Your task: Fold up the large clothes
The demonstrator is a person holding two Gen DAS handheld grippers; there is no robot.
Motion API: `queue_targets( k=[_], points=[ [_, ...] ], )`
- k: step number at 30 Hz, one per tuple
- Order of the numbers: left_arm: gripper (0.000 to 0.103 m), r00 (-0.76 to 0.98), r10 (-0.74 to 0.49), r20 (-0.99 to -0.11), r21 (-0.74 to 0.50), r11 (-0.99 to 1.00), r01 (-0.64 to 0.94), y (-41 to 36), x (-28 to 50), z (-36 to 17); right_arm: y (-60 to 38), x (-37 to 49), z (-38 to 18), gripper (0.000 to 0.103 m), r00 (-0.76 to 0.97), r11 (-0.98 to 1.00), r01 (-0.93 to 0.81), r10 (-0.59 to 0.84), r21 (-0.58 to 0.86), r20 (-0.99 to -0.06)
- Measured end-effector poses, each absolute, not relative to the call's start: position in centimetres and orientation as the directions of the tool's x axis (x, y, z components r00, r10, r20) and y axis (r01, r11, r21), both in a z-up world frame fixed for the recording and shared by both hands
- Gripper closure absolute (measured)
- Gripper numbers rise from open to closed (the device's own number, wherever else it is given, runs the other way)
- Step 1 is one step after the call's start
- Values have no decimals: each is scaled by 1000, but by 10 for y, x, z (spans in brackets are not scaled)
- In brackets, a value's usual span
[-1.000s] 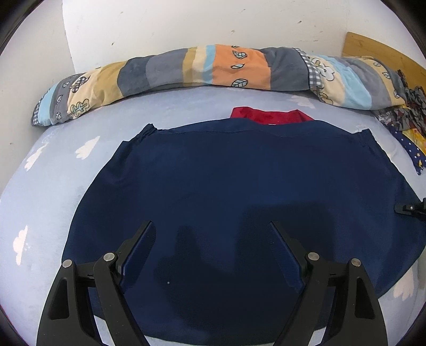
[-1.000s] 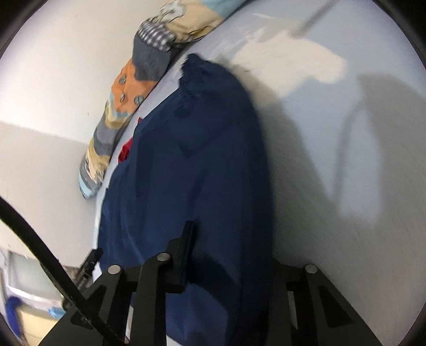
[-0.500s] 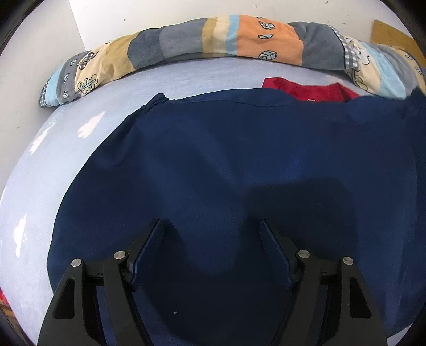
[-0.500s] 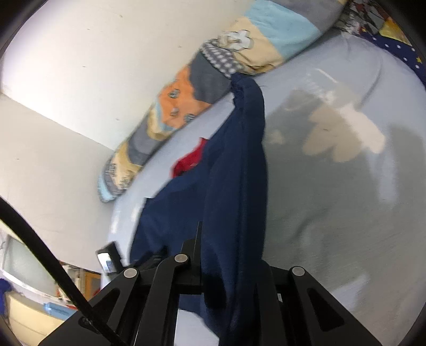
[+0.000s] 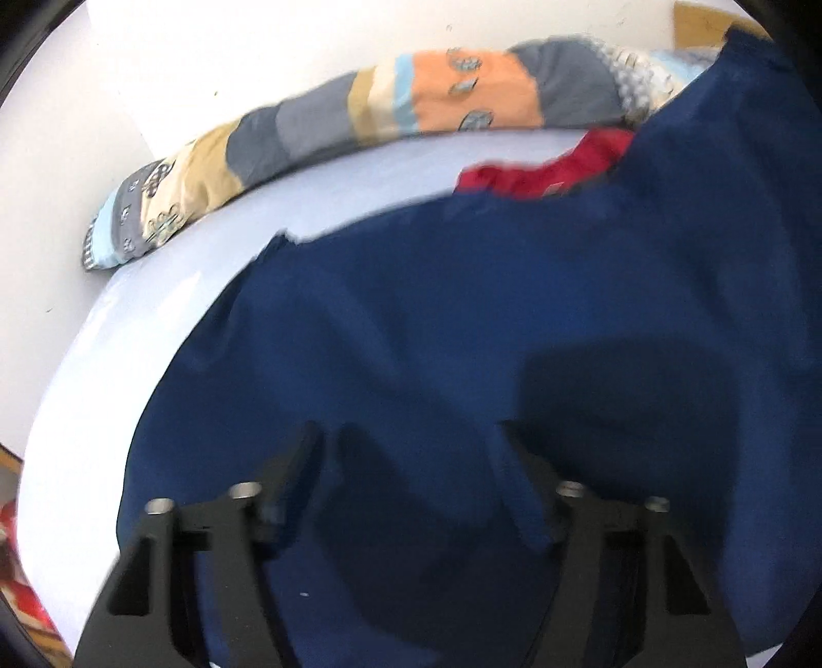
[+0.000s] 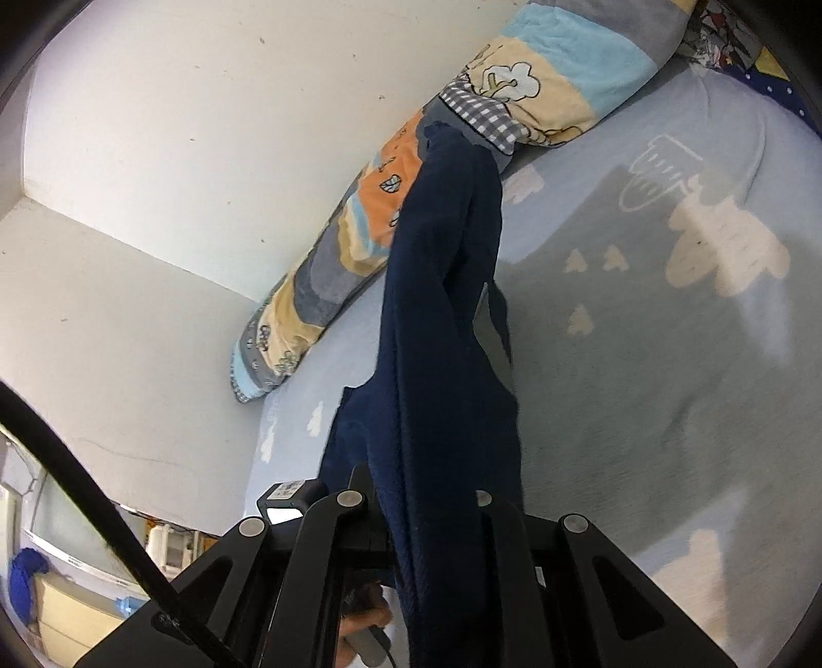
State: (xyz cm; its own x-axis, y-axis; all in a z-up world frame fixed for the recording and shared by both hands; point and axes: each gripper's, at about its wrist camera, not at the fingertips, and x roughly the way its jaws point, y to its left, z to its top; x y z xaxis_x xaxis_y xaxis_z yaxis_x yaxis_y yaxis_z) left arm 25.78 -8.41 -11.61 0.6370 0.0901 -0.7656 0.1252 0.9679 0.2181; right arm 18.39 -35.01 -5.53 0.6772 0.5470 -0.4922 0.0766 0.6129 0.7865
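Observation:
A large navy garment (image 5: 436,318) lies spread on the light-blue bed sheet (image 5: 128,334). Its right side is lifted and rises past the top right of the left wrist view. My left gripper (image 5: 411,462) hovers low over the garment's near part. Its jaws are closing, and the cloth lies flat under the gap with neither pad pressing on it. My right gripper (image 6: 426,493) is shut on a bunched edge of the navy garment (image 6: 442,308), which hangs as a taut band from the jaws down to the bed.
A long patchwork bolster (image 5: 359,118) runs along the white wall at the back. A red garment (image 5: 539,174) peeks out behind the navy one. Patterned clothes (image 6: 729,31) sit in the far corner of the cloud-print sheet (image 6: 668,359). A hand (image 6: 365,627) shows under the right gripper.
The right gripper closed on the garment's edge and rose, pulling that side off the bed. The left gripper's jaws narrowed as it moved in closer over the cloth.

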Motion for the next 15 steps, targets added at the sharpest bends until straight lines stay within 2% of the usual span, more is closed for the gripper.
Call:
queue_targets(
  k=[1,3,4,6,7,8,9,10,11,12,14,15],
  points=[
    [44,674,72,-735,200,973,114,-88,253,-104,-350,184,-54,92,678,616,77,544,784,-494],
    [42,711,104,-696,248,963,103,-99,252,-96,-350,184,-54,92,679,609,73,550,790,-487],
    [40,707,107,-699,260,959,112,-104,254,-100,-349,184,-53,92,678,605,73,553,793,-484],
    [40,628,139,-766,292,945,147,-114,267,-130,-349,184,-50,92,681,590,67,562,804,-469],
    [39,623,166,-765,324,934,150,-117,269,-142,-348,183,-47,92,684,577,61,571,815,-455],
    [39,666,189,-721,370,919,140,-124,266,-145,-346,182,-44,92,685,563,52,581,825,-439],
    [40,677,224,-701,421,896,140,-132,265,-145,-344,182,-41,92,684,559,46,587,828,-433],
    [50,662,225,-715,433,886,167,-137,267,-142,-340,182,-38,92,683,557,35,593,830,-426],
    [63,635,185,-750,381,906,186,-134,269,-136,-337,181,-36,92,684,556,30,595,831,-422],
    [65,618,149,-772,321,931,175,-129,270,-129,-335,181,-33,92,685,555,26,596,831,-419],
    [63,678,88,-730,234,964,126,-122,264,-104,-330,181,-27,92,688,557,15,597,831,-413],
    [59,699,94,-709,245,962,119,-123,264,-98,-329,181,-25,92,689,555,14,598,832,-410]
  ],
)
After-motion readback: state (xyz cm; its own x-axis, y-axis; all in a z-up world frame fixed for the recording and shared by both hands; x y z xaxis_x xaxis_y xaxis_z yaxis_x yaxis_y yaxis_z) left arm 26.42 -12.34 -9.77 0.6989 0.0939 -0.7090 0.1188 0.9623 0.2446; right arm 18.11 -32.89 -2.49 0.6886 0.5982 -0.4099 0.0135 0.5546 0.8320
